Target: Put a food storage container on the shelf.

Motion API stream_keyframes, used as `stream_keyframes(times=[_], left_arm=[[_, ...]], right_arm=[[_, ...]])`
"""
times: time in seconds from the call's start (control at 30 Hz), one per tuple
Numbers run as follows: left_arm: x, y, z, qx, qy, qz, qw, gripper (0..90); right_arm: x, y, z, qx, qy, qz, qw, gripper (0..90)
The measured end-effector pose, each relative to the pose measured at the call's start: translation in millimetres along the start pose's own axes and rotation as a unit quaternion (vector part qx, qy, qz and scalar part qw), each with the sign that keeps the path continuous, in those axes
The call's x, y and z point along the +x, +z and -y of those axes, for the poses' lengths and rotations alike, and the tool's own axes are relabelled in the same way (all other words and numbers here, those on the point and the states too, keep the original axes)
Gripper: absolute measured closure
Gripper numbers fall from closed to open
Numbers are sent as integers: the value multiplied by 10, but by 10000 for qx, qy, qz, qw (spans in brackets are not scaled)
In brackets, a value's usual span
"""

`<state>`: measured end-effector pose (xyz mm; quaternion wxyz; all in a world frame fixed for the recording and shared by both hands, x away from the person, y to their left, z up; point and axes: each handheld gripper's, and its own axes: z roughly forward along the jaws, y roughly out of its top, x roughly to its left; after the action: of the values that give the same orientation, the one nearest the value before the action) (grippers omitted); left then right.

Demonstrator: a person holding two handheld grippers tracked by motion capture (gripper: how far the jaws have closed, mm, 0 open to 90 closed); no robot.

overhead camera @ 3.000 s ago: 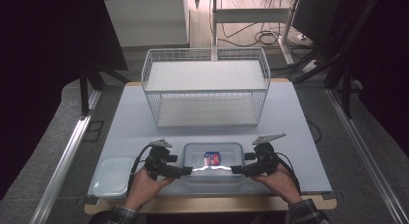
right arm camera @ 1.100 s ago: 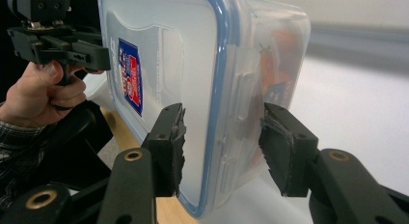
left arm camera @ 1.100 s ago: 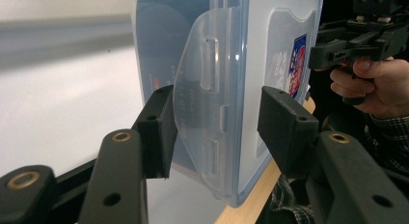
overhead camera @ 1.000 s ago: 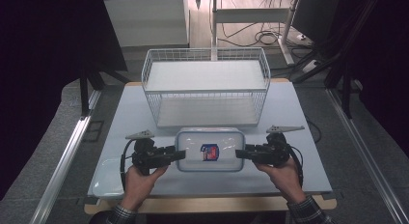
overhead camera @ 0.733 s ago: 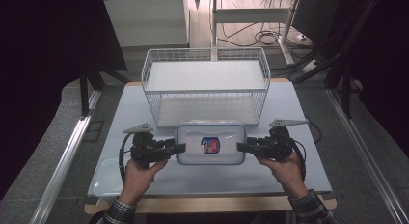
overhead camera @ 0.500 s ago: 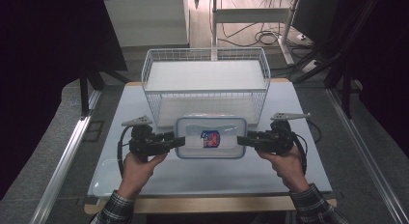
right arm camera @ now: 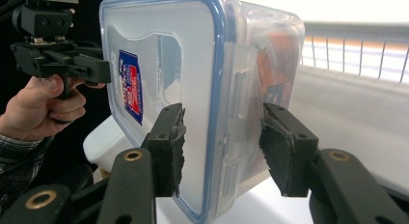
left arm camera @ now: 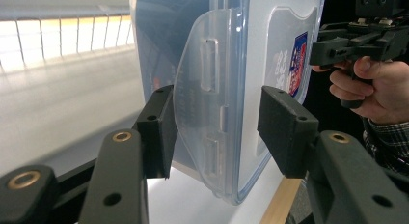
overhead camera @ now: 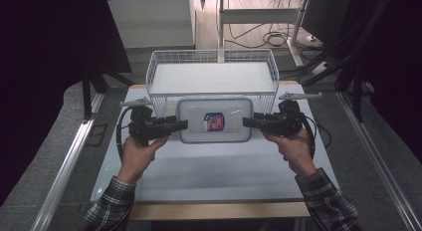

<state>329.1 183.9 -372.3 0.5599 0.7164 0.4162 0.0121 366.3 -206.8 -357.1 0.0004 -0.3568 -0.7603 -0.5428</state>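
A clear plastic container point(overhead camera: 215, 120) with a blue-rimmed lid and a red and blue label hangs level above the white table point(overhead camera: 214, 171), just in front of the wire basket point(overhead camera: 211, 54). My left gripper point(overhead camera: 181, 125) clamps its left end and my right gripper point(overhead camera: 247, 122) its right end. In the left gripper view, the pads of the left gripper point(left arm camera: 214, 132) sit on the base and lid of the container point(left arm camera: 226, 64) around its end latch. In the right gripper view, the right gripper point(right arm camera: 222, 137) grips the container point(right arm camera: 202, 79) the same way.
The white wire basket stands at the back of the table, with its mesh wall point(left arm camera: 62, 35) close behind the container. A pale shallow dish point(right arm camera: 99, 144) lies low on the table's left side. Dark stands and cables surround the table.
Both hands have lifted the container off the front of the table and carried it up and away from the person, toward the wire basket. The grips on both ends are unchanged.
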Motion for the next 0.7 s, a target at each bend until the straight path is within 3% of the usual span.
stream_keyframes(times=[0.37,0.7], left_arm=[[91,38,-397,-13,128,53,9999,496],[153,44,-739,-11,164,11,9999,495]], right_arm=[[-76,-2,-401,-91,-126,79,9998,516],[-157,19,-689,-183,-54,59,9998,514]])
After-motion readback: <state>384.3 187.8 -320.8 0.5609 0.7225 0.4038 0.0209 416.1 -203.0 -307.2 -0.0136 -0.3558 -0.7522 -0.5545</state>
